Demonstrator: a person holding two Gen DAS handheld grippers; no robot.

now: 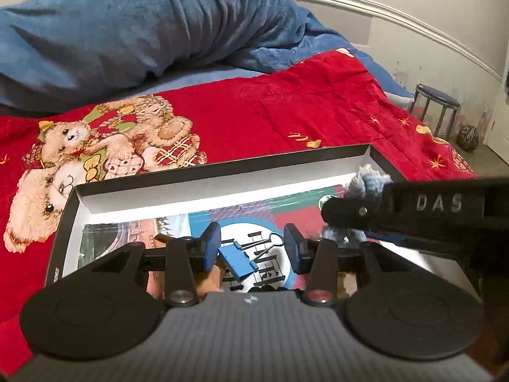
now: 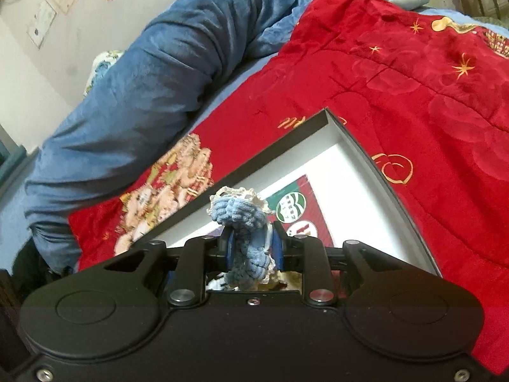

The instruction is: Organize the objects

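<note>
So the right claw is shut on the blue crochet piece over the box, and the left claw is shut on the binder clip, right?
Not quite. The left claw is open; the binder clip lies loose between its fingers, as the left wrist view shows. The right claw is indeed shut on the crochet piece over the box.

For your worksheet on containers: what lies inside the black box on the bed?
Inside the black box: a blue binder clip lying on colourful printed cards. The tools cover the near part, so anything there cannot be seen.
</note>
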